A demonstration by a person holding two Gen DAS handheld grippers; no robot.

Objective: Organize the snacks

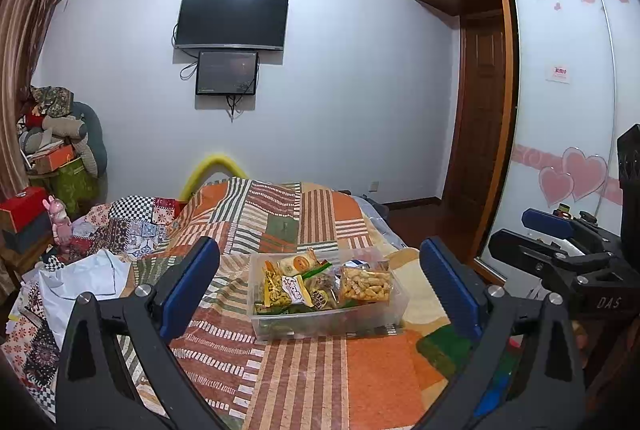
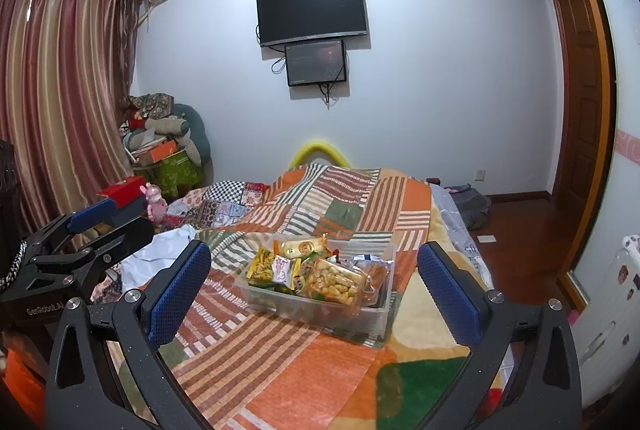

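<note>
A clear plastic bin (image 1: 332, 322) full of snack packets sits on the patchwork bedspread (image 1: 304, 370). It also shows in the right wrist view (image 2: 320, 306). A clear bag of orange puffs (image 1: 366, 284) lies on top at the right, also in the right wrist view (image 2: 332, 280). A yellow packet (image 1: 274, 286) lies at the left. My left gripper (image 1: 320, 290) is open and empty, held back from the bin. My right gripper (image 2: 314, 290) is open and empty, also short of the bin. Each gripper shows at the edge of the other's view.
A white cloth (image 1: 80, 282) and a pink toy (image 1: 60, 226) lie left on the bed. Boxes and cushions pile in the left corner (image 2: 164, 146). A wardrobe with heart stickers (image 1: 568, 110) stands right. Wood floor (image 2: 516, 230) lies beyond the bed's right edge.
</note>
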